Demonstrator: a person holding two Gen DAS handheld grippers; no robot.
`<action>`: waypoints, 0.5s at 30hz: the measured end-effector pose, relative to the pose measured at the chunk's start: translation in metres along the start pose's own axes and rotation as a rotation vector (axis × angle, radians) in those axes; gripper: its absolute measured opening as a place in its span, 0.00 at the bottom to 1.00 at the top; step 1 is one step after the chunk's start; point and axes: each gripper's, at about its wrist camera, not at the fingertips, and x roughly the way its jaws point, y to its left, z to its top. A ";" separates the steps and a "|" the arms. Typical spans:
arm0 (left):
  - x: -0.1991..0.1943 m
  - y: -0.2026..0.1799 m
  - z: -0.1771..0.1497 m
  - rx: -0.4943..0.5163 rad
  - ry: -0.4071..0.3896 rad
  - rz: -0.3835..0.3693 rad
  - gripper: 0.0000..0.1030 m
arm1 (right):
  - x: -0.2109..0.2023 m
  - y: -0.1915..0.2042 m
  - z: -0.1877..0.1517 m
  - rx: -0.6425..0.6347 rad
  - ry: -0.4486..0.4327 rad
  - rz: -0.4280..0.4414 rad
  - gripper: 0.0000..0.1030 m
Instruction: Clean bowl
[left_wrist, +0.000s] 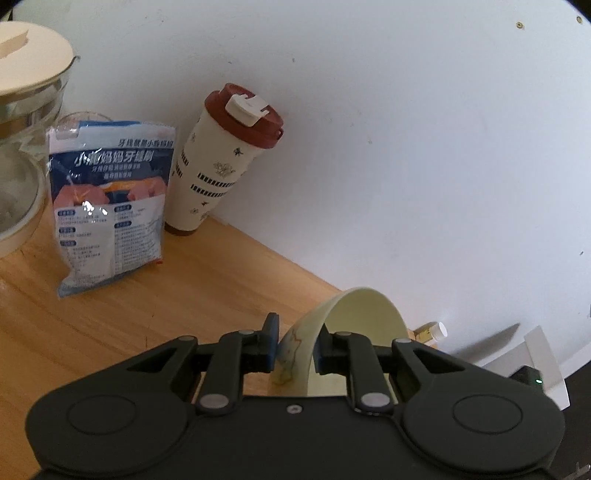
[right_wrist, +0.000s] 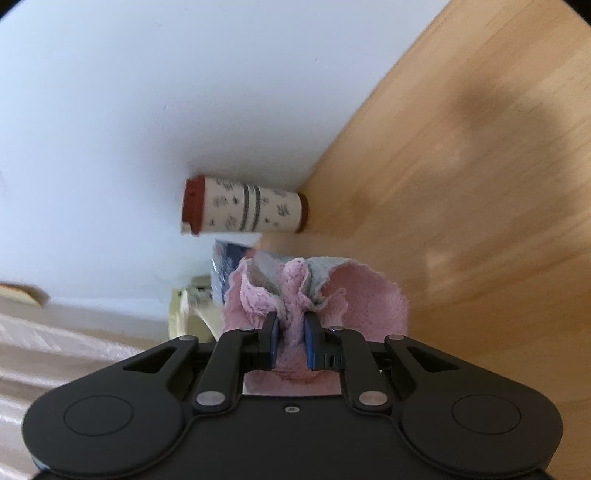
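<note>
My left gripper (left_wrist: 295, 345) is shut on the rim of a pale cream bowl (left_wrist: 360, 317) and holds it tilted on its side above the wooden table (left_wrist: 184, 295). The bowl's outside wall carries a faint drawn pattern. My right gripper (right_wrist: 290, 341) is shut on a pink cloth (right_wrist: 369, 299) with a grey-blue underside, bunched between the fingers. In the right wrist view, which is rolled sideways, a cream shape (right_wrist: 184, 314) that may be the bowl shows left of the cloth.
A cream tumbler with a brown lid (left_wrist: 221, 162) stands against the white wall, also in the right wrist view (right_wrist: 243, 208). A blue plastic packet (left_wrist: 107, 199) leans beside it. A glass kettle with a cream lid (left_wrist: 22, 122) is at far left. A white box (left_wrist: 535, 354) is at right.
</note>
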 end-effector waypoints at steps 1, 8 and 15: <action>0.000 0.000 0.001 -0.003 0.002 -0.003 0.16 | -0.001 0.007 -0.003 -0.059 0.001 -0.021 0.15; 0.001 0.001 0.009 -0.044 0.011 -0.036 0.16 | -0.008 0.062 -0.022 -0.562 -0.039 -0.163 0.14; 0.001 0.003 0.013 -0.071 0.009 -0.026 0.16 | 0.000 0.083 -0.042 -0.857 0.019 -0.255 0.14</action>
